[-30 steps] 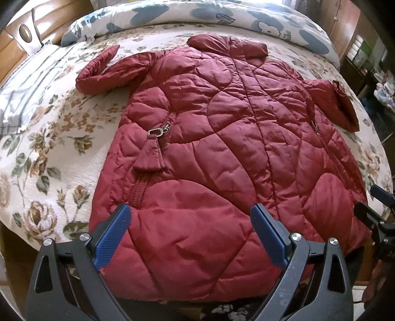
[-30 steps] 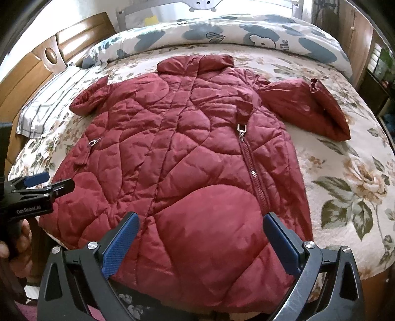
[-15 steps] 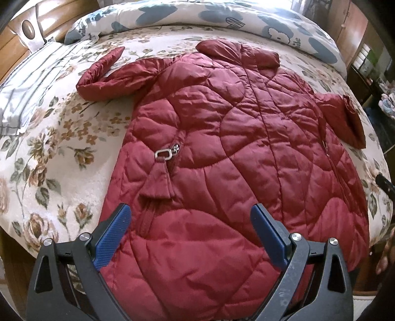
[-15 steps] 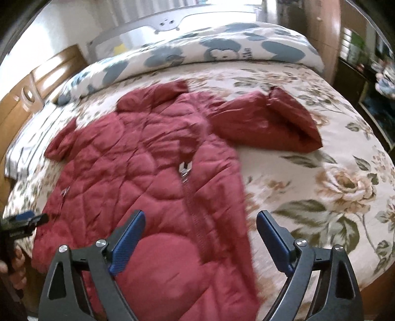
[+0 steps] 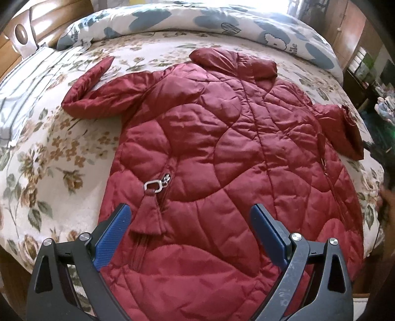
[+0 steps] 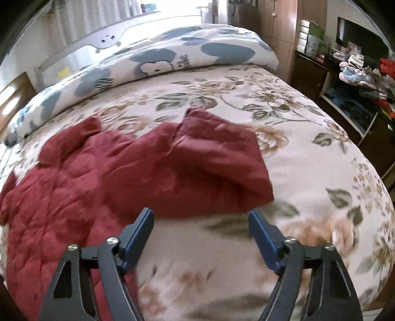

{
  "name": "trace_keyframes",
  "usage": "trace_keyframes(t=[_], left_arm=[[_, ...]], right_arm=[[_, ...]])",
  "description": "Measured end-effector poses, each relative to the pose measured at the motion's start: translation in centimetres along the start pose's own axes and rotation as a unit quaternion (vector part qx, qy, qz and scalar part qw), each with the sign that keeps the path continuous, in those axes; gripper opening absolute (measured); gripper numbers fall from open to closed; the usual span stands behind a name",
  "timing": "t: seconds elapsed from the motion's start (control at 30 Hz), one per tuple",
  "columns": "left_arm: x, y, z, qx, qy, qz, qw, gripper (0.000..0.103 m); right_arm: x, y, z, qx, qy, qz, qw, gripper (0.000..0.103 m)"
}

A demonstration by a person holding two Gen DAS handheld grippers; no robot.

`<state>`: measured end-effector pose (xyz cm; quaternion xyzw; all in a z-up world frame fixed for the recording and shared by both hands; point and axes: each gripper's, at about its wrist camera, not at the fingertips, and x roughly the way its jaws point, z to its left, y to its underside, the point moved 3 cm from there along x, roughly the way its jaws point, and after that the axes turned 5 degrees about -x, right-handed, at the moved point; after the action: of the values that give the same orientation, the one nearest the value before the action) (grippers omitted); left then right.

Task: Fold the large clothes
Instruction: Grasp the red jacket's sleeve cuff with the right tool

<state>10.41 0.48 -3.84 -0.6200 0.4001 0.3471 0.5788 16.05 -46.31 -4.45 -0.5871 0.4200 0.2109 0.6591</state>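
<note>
A dark red quilted coat (image 5: 234, 158) lies spread flat on the floral bed cover (image 5: 49, 158), collar at the far end, both sleeves out to the sides. My left gripper (image 5: 190, 229) hovers open above the coat's lower left part, near a pocket zip pull (image 5: 154, 185), with nothing between its blue pads. In the right wrist view the coat's right sleeve (image 6: 202, 168) lies folded over on the bed cover (image 6: 321, 153). My right gripper (image 6: 201, 229) is just short of that sleeve, above bare cover; its jaws are closing and hold nothing.
A rolled blue-and-white duvet (image 6: 160, 61) lies along the far side of the bed. A striped pillow (image 5: 22, 81) and wooden headboard (image 5: 37, 22) are at the left. Dark shelves with clutter (image 6: 358, 81) stand to the right of the bed.
My right gripper has swung to the right, from over the coat's hem to the folded right sleeve, and its jaws have narrowed. My left gripper has drifted a little forward over the coat.
</note>
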Motion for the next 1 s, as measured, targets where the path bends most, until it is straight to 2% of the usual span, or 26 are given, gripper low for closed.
trace_keyframes(t=[0.2, 0.27, 0.3, 0.37, 0.43, 0.57, 0.7, 0.87, 0.93, 1.0], left_arm=[[0.7, -0.4, -0.7, 0.006, 0.012, 0.009, 0.9999, 0.098], [1.0, -0.5, -0.9, 0.009, 0.01, 0.012, 0.9998, 0.098], [1.1, -0.5, -1.0, 0.011, 0.011, 0.011, 0.9998, 0.098], [1.2, -0.6, -1.0, 0.011, 0.016, 0.01, 0.9998, 0.098], [1.4, -0.7, -1.0, 0.009, 0.023, 0.011, 0.9996, 0.098], [2.1, -1.1, -1.1, 0.003, 0.02, 0.007, 0.9998, 0.098], [3.2, -1.3, -0.6, -0.007, 0.014, 0.012, 0.9998, 0.098], [3.5, -1.5, 0.4, -0.041, 0.044, 0.004, 0.9982, 0.098], [3.6, -1.7, 0.3, -0.03, 0.056, 0.015, 0.9979, 0.098], [3.7, -2.0, 0.3, -0.022, 0.051, 0.026, 0.9981, 0.098]], right_arm=[[5.3, -1.8, -0.8, -0.044, 0.051, 0.018, 0.998, 0.074], [6.7, -2.0, -1.6, -0.042, 0.056, 0.029, 0.997, 0.056], [7.3, -2.0, -2.1, -0.036, 0.057, 0.035, 0.997, 0.051], [7.6, -2.1, -3.2, -0.009, 0.04, 0.038, 0.998, 0.029], [6.8, -2.4, -3.7, 0.013, 0.022, 0.025, 0.999, 0.016], [4.3, -3.1, -2.3, 0.017, -0.017, -0.009, 1.0, 0.011], [1.4, -3.9, 1.3, -0.005, -0.069, -0.042, 0.997, 0.009], [-0.6, -4.0, 7.6, -0.047, -0.126, -0.053, 0.99, 0.009], [-0.8, -3.8, 9.9, -0.059, -0.146, -0.049, 0.986, 0.009], [-0.8, -3.6, 12.7, -0.069, -0.174, -0.04, 0.981, 0.009]])
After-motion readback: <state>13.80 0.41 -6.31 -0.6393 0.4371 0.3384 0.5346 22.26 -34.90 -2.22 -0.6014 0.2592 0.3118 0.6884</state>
